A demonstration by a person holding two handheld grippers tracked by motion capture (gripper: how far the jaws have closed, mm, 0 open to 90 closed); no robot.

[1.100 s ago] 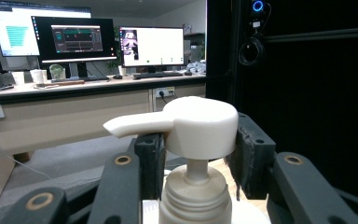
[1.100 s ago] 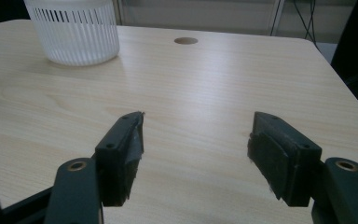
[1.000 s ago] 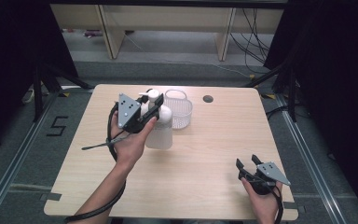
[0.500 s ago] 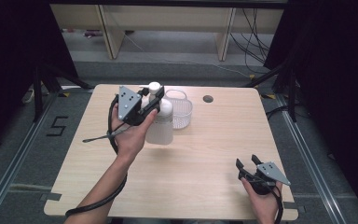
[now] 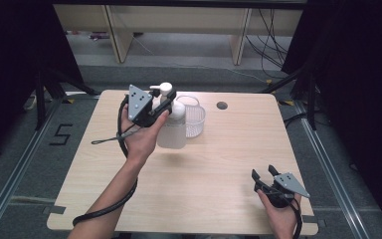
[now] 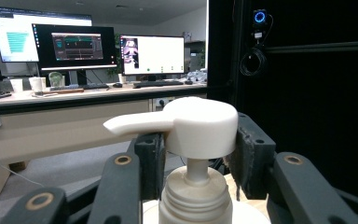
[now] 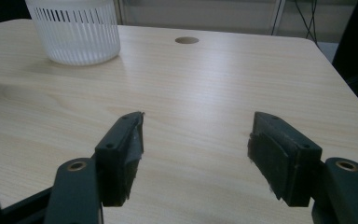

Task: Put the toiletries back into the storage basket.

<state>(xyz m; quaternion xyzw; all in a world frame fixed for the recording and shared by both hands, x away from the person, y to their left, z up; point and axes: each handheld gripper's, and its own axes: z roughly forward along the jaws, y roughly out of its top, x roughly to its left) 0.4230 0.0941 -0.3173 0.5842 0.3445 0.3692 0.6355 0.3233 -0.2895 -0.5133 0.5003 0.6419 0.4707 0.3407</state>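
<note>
A: From above, where does your left gripper (image 5: 163,105) sit?

B: At the table's (image 5: 219,164) far left, clamped on the pump head of the soap dispenser bottle (image 5: 172,130), just beside the white basket (image 5: 195,121).

A: And its own camera?

B: Your pads (image 6: 150,161) press that pump head (image 6: 200,126) from both sides.

A: Your right gripper (image 7: 196,149)?

B: Jaws apart, nothing between them, low over bare wood.

Black tongs (image 5: 165,106) with brass rivets, grey triangular plates, trailing black cables.

Office-like lab: desk (image 6: 51,95) with three monitors (image 6: 77,46), black-curtained rig around a wooden table (image 5: 219,164)
</note>
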